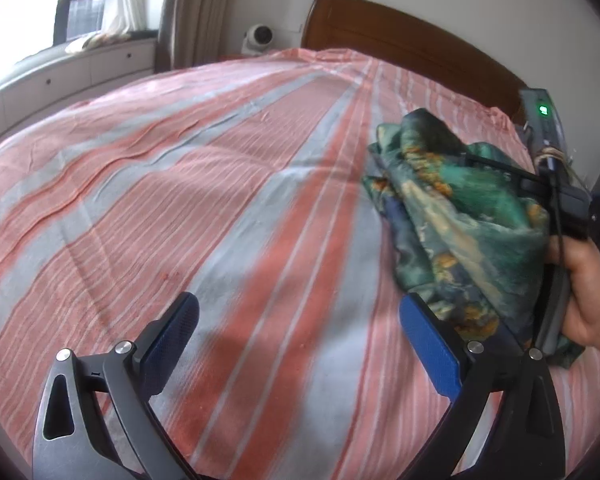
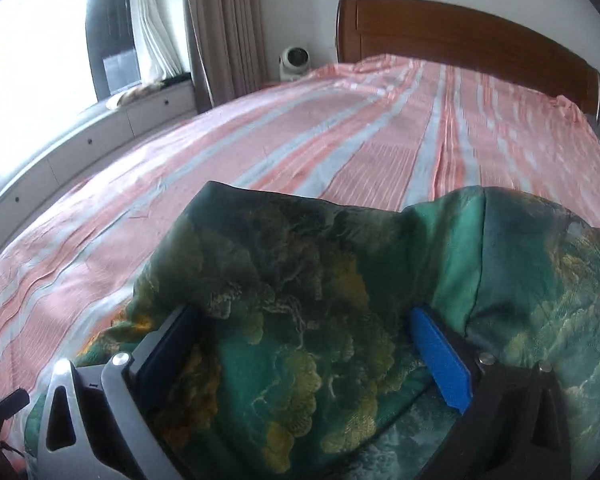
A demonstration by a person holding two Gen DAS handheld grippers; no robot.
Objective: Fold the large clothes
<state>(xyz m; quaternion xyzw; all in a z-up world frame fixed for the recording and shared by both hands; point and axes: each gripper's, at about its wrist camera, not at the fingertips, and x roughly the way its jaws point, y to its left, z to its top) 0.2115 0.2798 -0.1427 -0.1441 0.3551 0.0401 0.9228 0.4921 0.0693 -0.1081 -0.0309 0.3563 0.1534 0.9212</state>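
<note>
A green patterned garment with yellow and orange print (image 1: pixel 456 216) is bunched up at the right of the bed. In the left wrist view it hangs over the right gripper's body, held by a bare hand (image 1: pixel 588 284). My left gripper (image 1: pixel 300 320) is open and empty above the striped bedsheet (image 1: pixel 180 184), just left of the garment. In the right wrist view the garment (image 2: pixel 300 288) fills the lower frame and is piled between and over the wide-apart fingers of my right gripper (image 2: pixel 304 336). The jaws do not pinch it.
The pink and grey striped sheet (image 2: pixel 340 140) covers a wide bed with a wooden headboard (image 2: pixel 460 36) at the far end. A small white fan (image 2: pixel 294 60) stands beside the headboard. A window, curtains and a white drawer bench (image 2: pixel 100 136) run along the left.
</note>
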